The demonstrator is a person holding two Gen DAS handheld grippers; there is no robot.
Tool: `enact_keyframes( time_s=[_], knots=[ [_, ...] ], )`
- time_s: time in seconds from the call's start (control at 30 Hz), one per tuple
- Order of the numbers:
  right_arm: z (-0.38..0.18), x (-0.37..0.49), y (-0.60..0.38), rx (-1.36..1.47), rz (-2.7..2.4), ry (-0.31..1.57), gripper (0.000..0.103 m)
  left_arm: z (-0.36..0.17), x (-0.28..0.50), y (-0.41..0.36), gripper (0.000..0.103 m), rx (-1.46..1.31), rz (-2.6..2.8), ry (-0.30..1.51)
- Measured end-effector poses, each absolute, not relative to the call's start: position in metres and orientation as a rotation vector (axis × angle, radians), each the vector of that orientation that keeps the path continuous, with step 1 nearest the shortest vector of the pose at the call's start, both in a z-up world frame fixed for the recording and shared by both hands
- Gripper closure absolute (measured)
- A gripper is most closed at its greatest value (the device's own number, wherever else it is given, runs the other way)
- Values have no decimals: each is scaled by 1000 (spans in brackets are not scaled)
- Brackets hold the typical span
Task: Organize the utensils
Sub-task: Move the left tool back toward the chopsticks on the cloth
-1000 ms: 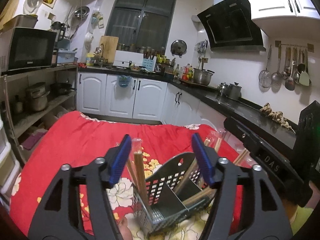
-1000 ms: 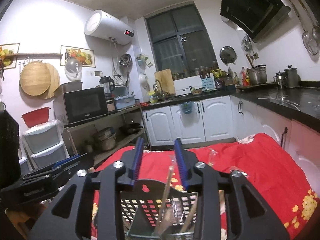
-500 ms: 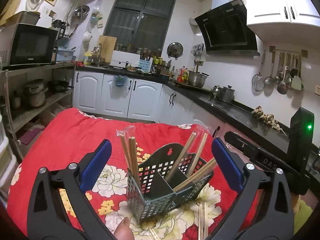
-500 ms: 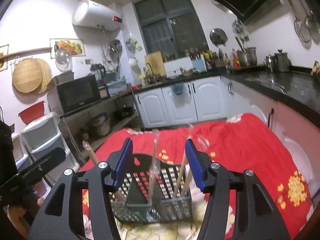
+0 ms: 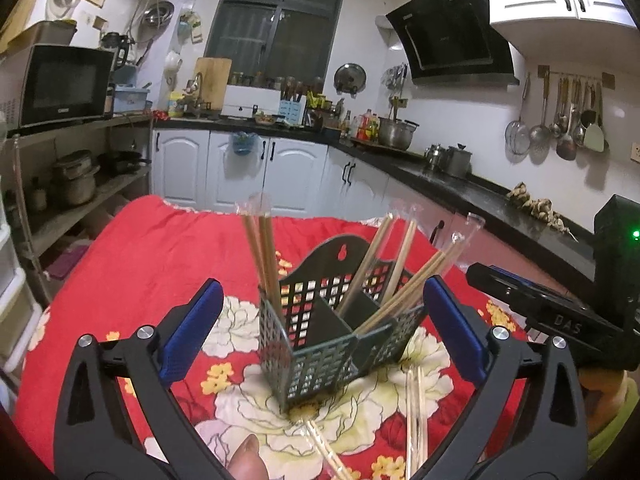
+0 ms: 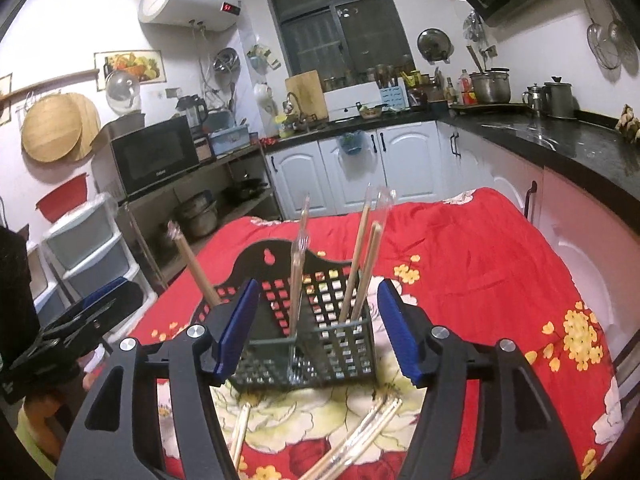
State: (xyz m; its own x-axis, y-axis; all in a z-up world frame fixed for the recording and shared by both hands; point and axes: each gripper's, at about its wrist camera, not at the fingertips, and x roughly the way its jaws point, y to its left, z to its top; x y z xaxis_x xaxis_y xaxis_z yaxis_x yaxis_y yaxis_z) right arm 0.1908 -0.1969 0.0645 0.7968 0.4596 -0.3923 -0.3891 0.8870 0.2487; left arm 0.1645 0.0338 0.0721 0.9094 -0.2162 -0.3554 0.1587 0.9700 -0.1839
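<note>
A dark perforated utensil caddy point(image 5: 324, 344) stands on the red floral cloth point(image 5: 160, 248); it also shows in the right wrist view point(image 6: 316, 344). Several wrapped chopstick pairs stand in it point(image 5: 262, 256) point(image 6: 362, 256). More wrapped chopsticks lie loose on the cloth in front point(image 5: 414, 412) point(image 6: 360, 436). My left gripper point(image 5: 320, 332) is wide open and empty, just short of the caddy. My right gripper point(image 6: 318, 332) is open and empty, facing the caddy from the other side.
The cloth-covered table point(image 6: 480, 248) sits in a kitchen. A black counter point(image 5: 460, 184) runs along the right. Shelves with a microwave point(image 5: 60, 84) and pots stand at the left. White plastic drawers point(image 6: 88, 248) stand beside the table.
Both grippers have opened wider and pulled back from the caddy. The chopsticks they were near now stand free in the caddy.
</note>
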Motion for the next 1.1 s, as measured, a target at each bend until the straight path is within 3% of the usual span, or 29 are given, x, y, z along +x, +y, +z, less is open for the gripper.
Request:
enact_keyframes(
  time_s=[1.1],
  knots=[
    [7,161,-198,34,479,621,47,6,162,44,11,-197,-179,626]
  ],
)
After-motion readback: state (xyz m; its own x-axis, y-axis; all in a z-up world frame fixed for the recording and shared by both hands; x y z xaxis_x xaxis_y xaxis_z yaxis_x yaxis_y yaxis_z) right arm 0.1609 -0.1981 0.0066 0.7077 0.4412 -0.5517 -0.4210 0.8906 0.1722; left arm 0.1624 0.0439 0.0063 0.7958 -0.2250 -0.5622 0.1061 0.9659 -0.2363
